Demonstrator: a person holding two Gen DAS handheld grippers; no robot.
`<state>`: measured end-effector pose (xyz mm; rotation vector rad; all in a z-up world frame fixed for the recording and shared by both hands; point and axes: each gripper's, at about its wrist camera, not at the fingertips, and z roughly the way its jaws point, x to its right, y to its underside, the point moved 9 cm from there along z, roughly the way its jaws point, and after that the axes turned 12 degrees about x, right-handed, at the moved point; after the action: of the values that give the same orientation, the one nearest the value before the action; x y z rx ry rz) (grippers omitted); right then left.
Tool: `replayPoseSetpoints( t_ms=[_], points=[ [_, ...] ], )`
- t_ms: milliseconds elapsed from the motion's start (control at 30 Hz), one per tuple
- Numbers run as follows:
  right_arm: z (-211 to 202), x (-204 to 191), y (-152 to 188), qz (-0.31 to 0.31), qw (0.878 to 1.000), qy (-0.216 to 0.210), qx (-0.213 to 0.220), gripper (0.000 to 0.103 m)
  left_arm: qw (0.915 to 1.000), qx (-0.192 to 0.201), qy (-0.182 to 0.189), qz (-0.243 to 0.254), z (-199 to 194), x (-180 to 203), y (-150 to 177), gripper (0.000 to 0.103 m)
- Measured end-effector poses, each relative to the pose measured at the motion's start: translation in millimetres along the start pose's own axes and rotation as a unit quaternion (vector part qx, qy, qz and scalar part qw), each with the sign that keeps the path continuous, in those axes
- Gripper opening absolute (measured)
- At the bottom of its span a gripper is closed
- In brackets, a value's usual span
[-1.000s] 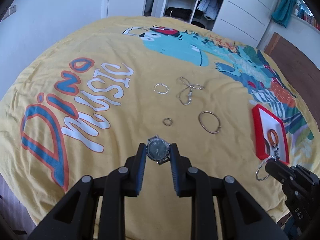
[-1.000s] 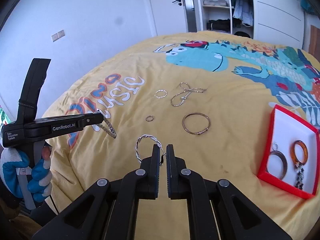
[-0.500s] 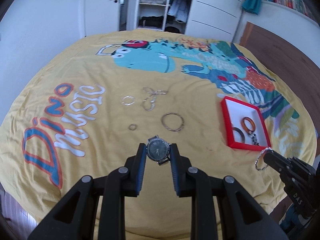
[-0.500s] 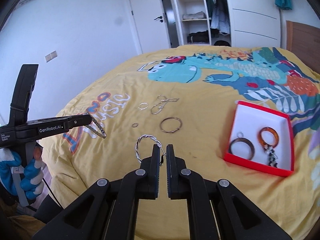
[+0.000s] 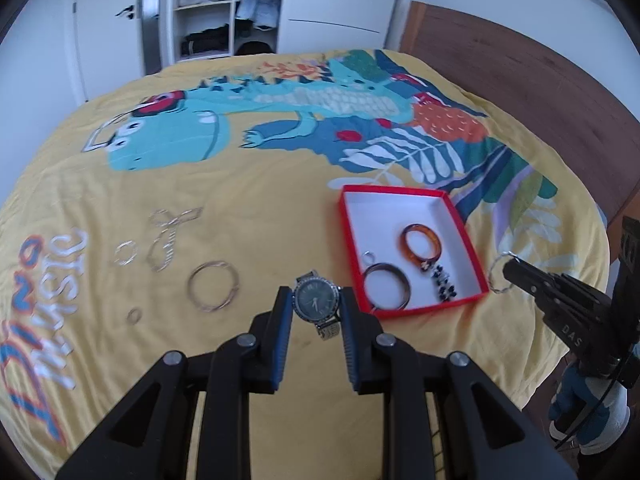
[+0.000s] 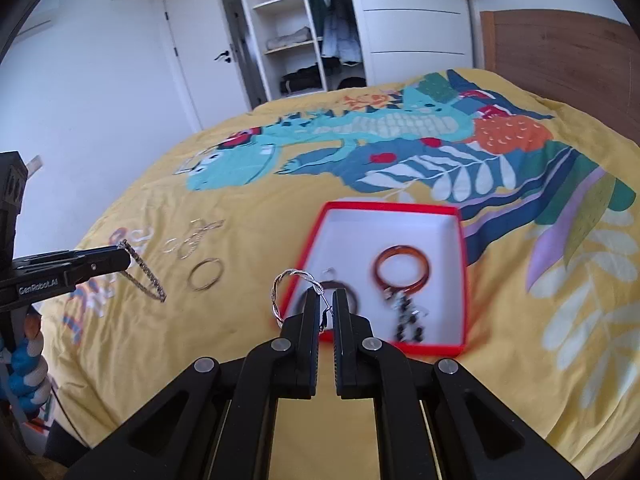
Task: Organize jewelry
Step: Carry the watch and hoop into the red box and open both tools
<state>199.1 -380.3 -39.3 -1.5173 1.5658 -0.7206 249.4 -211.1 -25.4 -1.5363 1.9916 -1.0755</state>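
My left gripper (image 5: 315,304) is shut on a silver wristwatch (image 5: 315,301) with a dark dial, held above the yellow bedspread just left of the red jewelry box (image 5: 464,232). My right gripper (image 6: 326,300) is shut on a twisted silver hoop earring (image 6: 290,286), held over the near left corner of the red box (image 6: 463,264). The box holds an amber ring (image 6: 402,272), a dark hoop (image 5: 387,285) and a beaded charm (image 5: 442,285). The watch strap (image 6: 146,276) hangs from the left gripper in the right wrist view.
Loose on the bedspread left of the box lie a gold bangle (image 5: 214,286), a small ring (image 5: 134,315), a thin silver ring (image 5: 126,254) and a tangled chain (image 5: 170,232). A wooden headboard (image 5: 520,80) stands at the right. An open wardrobe (image 6: 304,28) stands beyond the bed.
Both grippers have swung to the right toward the red box, each still holding its piece. The box now lies close ahead of both.
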Motion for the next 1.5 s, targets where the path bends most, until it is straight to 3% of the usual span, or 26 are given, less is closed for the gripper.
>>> replayPoseSetpoints(
  t_ms=[300,433,633,900,1200,1300,1500],
  points=[
    [91.5,64.5,-30.4,0.003,0.999,0.035,-0.017,0.006,0.9985,-0.025,0.037,0.033,121.8,61.3,-32.7,0.022],
    [136.3,85.9,-31.4,0.008,0.998,0.041,-0.036,0.006,0.9975,-0.044,0.04,0.037,177.0,78.1,-30.4,0.022],
    [183.8,105.4,-15.5,0.012,0.996,0.052,-0.075,0.006,0.9963,-0.064,0.036,0.044,225.0,85.7,-16.1,0.022],
    [208.9,117.8,8.0,0.012,0.99,0.074,-0.118,0.006,0.9953,-0.082,0.031,0.041,248.2,84.1,3.1,0.022],
    [213.5,123.4,12.1,0.005,0.988,0.087,-0.129,0.008,0.994,-0.096,0.03,0.043,253.3,84.4,12.6,0.023],
    [209.6,124.9,9.3,0.008,0.988,0.086,-0.124,0.019,0.994,-0.098,0.027,0.039,252.0,81.7,10.8,0.023],
    [185.8,126.2,-3.6,0.009,0.99,0.09,-0.107,0.026,0.9955,-0.081,0.024,0.043,235.0,82.0,-0.1,0.023]
  ],
)
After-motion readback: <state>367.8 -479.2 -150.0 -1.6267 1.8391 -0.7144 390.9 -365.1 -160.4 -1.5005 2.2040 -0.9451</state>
